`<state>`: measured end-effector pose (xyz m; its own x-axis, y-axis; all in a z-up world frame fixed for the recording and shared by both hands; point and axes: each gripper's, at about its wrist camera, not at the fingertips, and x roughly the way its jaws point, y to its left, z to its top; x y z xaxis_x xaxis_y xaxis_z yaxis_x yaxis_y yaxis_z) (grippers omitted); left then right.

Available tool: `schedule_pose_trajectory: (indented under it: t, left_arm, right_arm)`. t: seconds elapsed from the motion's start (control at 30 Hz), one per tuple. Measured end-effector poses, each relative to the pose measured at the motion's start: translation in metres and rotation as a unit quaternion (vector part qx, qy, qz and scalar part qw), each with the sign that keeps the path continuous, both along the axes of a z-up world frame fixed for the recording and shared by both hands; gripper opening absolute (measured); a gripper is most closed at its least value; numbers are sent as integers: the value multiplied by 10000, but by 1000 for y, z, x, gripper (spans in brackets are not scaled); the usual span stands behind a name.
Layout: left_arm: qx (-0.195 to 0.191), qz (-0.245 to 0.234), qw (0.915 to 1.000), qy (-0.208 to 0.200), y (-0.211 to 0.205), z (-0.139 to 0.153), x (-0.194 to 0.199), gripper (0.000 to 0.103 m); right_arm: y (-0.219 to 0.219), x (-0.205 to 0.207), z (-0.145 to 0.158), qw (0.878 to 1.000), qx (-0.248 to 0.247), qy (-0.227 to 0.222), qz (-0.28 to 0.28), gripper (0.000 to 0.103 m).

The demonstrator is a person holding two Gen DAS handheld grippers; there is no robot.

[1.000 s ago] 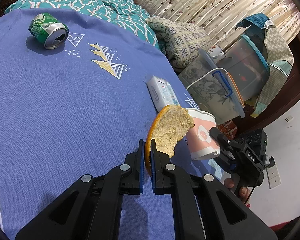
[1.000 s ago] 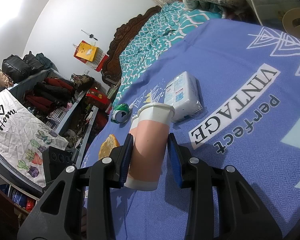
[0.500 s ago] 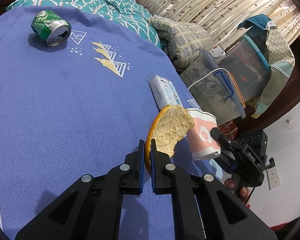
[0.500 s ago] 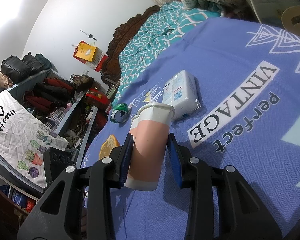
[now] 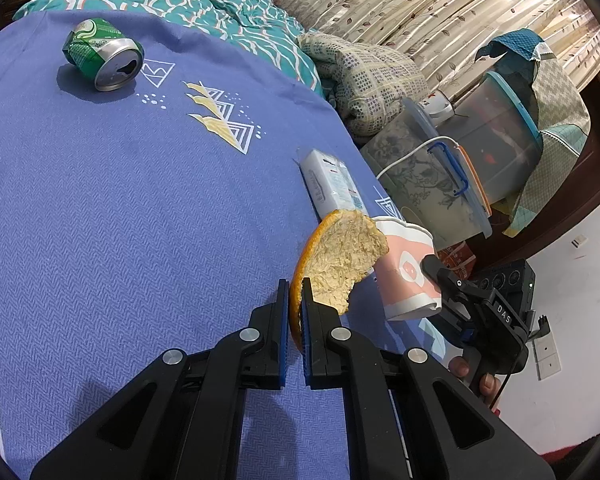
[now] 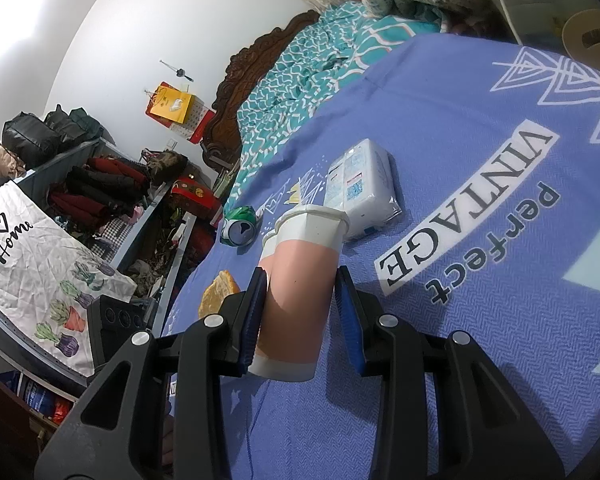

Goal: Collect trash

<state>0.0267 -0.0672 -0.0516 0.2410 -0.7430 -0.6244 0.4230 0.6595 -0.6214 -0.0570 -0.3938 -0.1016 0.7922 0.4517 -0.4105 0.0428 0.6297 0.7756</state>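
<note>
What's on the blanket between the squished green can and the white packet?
Nothing lies there. In the left wrist view, only the blue blanket with its printed triangle drawings stretches between the green can and the white packet.

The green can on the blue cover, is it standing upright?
No, the green can lies on its side on the blue cover, dented, its open top facing the camera.

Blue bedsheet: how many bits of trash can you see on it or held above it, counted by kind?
Crushed green can: 1
Tissue pack: 1
Orange peel, pinched in the left gripper: 1
Pink paper cup, in the right gripper: 1
Total: 4
</note>
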Motion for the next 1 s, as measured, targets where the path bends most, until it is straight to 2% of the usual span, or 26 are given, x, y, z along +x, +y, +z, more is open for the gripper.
schedule_pose_trajectory:
  t: [0.17, 0.33, 0.57, 0.73, 0.83, 1.0]
  left_arm:
    - [4, -5, 10000, -3, 0, 0, 0, 5]
    - [63, -138, 9998, -102, -13, 4, 0, 5]
    - [-18, -401, 9987, -299, -44, 30, 6, 5]
    - [-11, -724, 9960, -532, -86, 59, 10, 5]
    - [-2, -1057, 9925, -618, -128, 75, 12, 5]
    - [73, -1823, 9797, -825, -214, 94, 4, 5]
  right_arm:
    - [0, 0, 0, 10000, -2, -4, -23, 38]
    - [-10, -5, 13, 9996, -64, -199, -183, 38]
    - [-42, -20, 32, 9972, -143, -514, -522, 38]
    - [-80, -38, 49, 9922, -274, -785, -926, 38]
    - [-112, -56, 60, 9865, -409, -895, -1310, 38]
    - [-185, -116, 78, 9628, -733, -1081, -2365, 38]
